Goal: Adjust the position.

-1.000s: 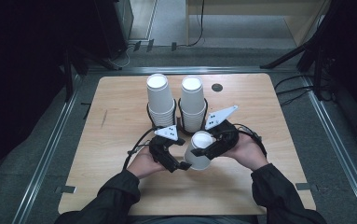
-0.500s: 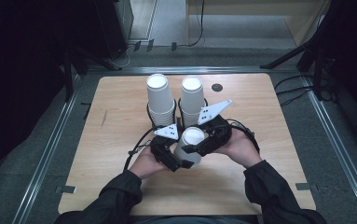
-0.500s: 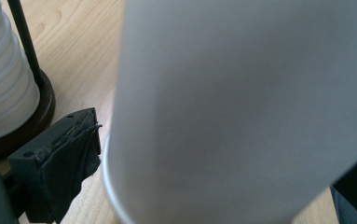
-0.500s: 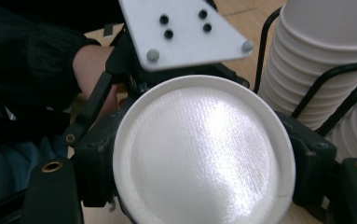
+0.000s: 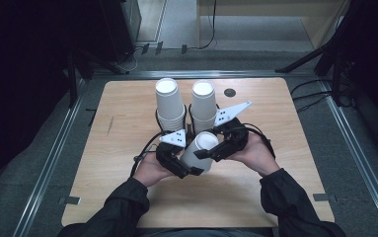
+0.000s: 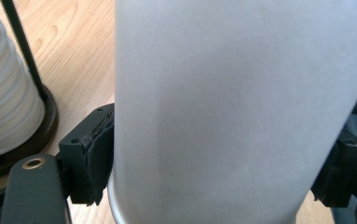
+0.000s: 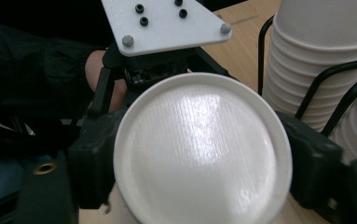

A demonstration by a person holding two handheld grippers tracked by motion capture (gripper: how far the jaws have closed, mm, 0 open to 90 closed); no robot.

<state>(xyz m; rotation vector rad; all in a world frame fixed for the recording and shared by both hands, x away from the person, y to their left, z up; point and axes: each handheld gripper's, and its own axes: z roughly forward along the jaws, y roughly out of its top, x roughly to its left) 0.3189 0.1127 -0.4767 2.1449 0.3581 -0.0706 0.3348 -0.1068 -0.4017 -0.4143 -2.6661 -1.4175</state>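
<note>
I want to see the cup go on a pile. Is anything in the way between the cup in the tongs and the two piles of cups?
Nothing visible blocks it. The cup sits between the left tongs and right tongs, close in front of the two cup stacks, with bare table beside them. The stacks' black wire holders stand close by.

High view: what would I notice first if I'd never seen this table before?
Probably the white paper cup, upside down near the front middle of the table, with the left gripper and right gripper on either side of it. Behind it stand two tall stacks of white cups in black wire holders.
</note>
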